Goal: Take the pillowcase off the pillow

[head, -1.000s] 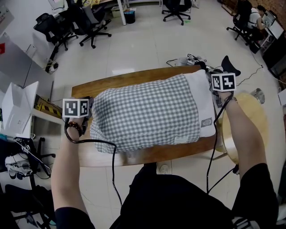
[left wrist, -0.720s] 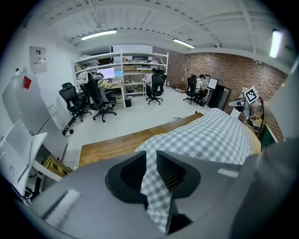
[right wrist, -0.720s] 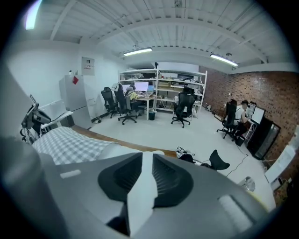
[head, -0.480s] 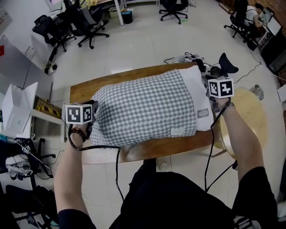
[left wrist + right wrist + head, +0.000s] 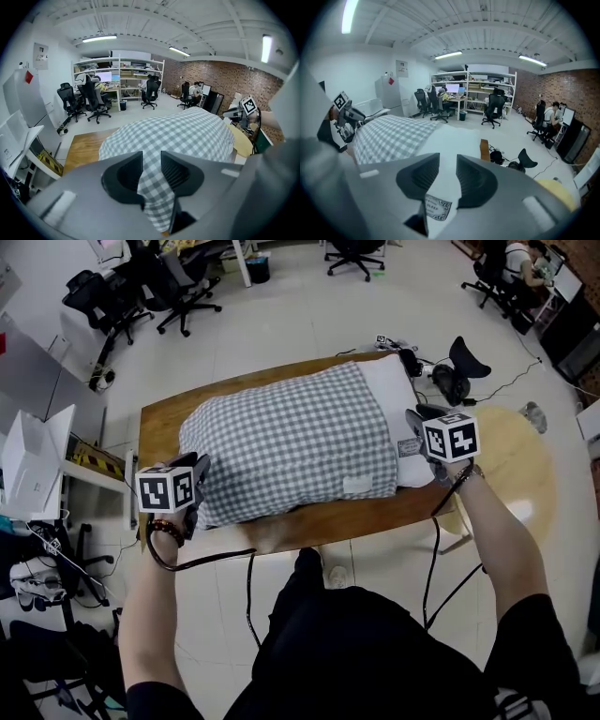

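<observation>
Closest in, both of the person's forearms reach out over the near edge of the wooden table (image 5: pixel 153 432), a gripper in each hand. The left gripper (image 5: pixel 151 161) sits at the table's near left corner, and the corner of the grey-checked pillowcase (image 5: pixel 281 442) runs right down between its jaws. Those jaws have just been opening. They stand narrowly apart now, with the cloth lying between the pads, which do not look to be pressing on it.

Over at the right end, it is the same story. The right gripper (image 5: pixel 447 164) is on the bare white end of the pillow (image 5: pixel 386 395), its jaws just opened to a narrow gap. White fabric lies between them without a pinch, and a small printed label (image 5: pixel 437 207) shows just below the pads.

The pillow lies lengthwise on the table. The checked case still covers most of it, from the left end across, and only the white strip at the right end is out of the case, near the far right corner. A strip of bare wood shows along the near edge and at the left end.

Just past the right end stands a round pale wooden top (image 5: pixel 511 460). Farther off, cables trail on the white floor (image 5: pixel 281 324), and black office chairs (image 5: pixel 183 287) stand beyond.
</observation>
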A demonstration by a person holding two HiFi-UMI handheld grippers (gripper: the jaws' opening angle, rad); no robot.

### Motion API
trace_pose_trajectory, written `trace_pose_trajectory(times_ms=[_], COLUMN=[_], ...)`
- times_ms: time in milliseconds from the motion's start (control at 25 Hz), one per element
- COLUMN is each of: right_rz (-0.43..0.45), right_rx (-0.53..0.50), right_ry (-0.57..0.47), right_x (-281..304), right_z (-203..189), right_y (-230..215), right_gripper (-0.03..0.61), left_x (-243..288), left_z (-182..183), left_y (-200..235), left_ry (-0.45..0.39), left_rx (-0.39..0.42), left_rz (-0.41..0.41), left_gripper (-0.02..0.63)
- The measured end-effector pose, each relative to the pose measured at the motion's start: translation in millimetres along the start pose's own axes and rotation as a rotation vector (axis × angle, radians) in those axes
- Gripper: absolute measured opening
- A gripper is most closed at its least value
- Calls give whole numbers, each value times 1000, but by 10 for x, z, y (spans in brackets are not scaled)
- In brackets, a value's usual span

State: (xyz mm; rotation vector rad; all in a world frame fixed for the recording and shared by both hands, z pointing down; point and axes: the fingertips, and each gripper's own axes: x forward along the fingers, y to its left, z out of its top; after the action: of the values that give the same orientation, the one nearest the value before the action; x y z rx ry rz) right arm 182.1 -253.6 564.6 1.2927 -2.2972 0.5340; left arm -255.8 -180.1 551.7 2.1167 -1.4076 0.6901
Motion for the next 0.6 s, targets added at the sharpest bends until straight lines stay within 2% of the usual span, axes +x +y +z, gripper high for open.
trace_pose_trajectory(times_ms=[320, 440, 600], right_rz=[9, 15, -15], right_rx=[-320, -441, -606], right_ry=[-24, -8, 16], right_x=[-296, -353, -373], right_z=[-395, -615, -908], right_y=[344, 482, 518], right_gripper=[143, 163, 186], left_x=[-135, -135, -46], left_z=[-335, -453, -642], left_y=[-467, -638, -860], left_ry=[-24, -23, 0], left_rx=[115, 206, 367], left_rz=[17, 33, 72], left_gripper=[174, 206, 252])
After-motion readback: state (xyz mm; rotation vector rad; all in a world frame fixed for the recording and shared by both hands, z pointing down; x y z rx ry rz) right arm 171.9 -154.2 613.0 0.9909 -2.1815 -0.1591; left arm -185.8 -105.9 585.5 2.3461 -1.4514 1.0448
